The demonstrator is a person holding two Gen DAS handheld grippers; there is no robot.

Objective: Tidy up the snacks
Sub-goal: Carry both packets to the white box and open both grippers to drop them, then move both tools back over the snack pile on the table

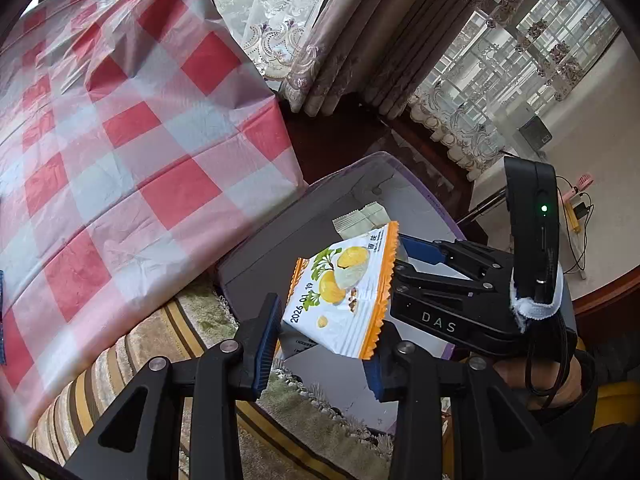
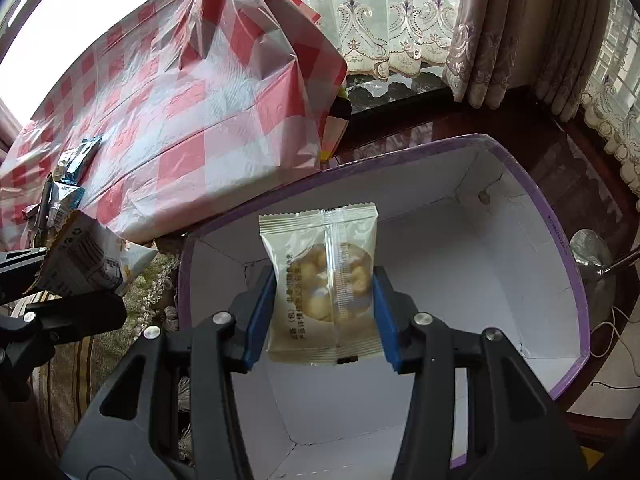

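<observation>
The right gripper [image 2: 325, 310] pinches a pale pastry packet [image 2: 320, 284] by its side edges above the open purple-rimmed box [image 2: 560, 240], while the left gripper [image 1: 320, 344] clamps an orange-edged snack packet [image 1: 344, 292] just beside that box. The slick film could slip from either grip, or the two grippers could collide over the box, dropping a packet onto the rug. The pale packet stands upright, long axis vertical; the orange-edged one tilts, long axis leaning toward the right gripper.
</observation>
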